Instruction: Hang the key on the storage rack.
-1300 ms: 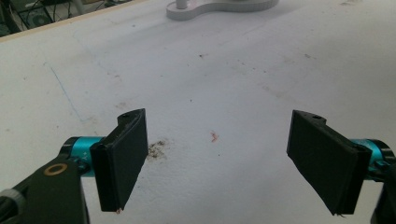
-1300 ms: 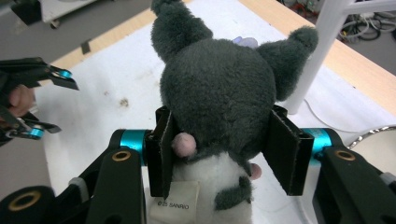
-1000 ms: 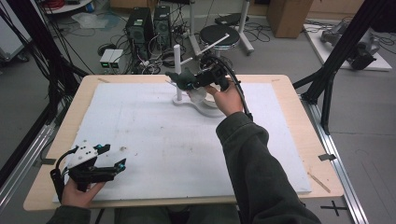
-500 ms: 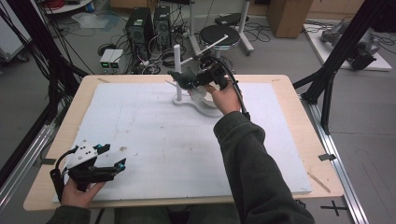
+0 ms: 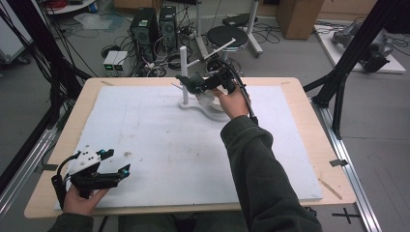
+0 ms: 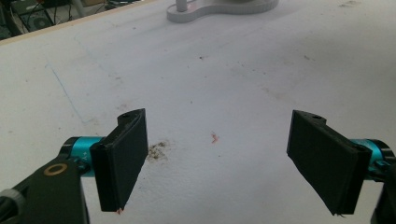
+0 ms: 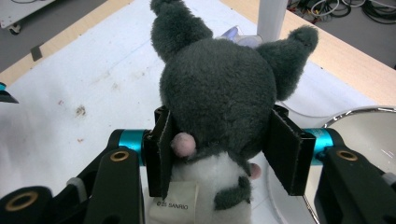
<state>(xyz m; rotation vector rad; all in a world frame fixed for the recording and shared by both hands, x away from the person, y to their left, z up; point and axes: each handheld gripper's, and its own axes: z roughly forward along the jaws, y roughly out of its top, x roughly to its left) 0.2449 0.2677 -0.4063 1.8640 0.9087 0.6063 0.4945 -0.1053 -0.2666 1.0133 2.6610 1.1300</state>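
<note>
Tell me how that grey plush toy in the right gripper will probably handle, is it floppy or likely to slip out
The plush toy looks soft: its fuzzy body bulges past the pads of the right gripper, so it probably squashes rather than resists. The fuzzy fabric likely grips well, so slipping seems unlikely. Its ears and unsupported head may flop, and it is probably light for its size.

A grey plush toy (image 7: 217,93) with two pointed ears and a white belly hangs clamped between black fingers (image 7: 161,154) above the white-covered worktop (image 7: 70,84).

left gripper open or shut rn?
Open. In its own view the left gripper has its jaws set wide apart with bare white mat between them, gripping nothing.
</note>
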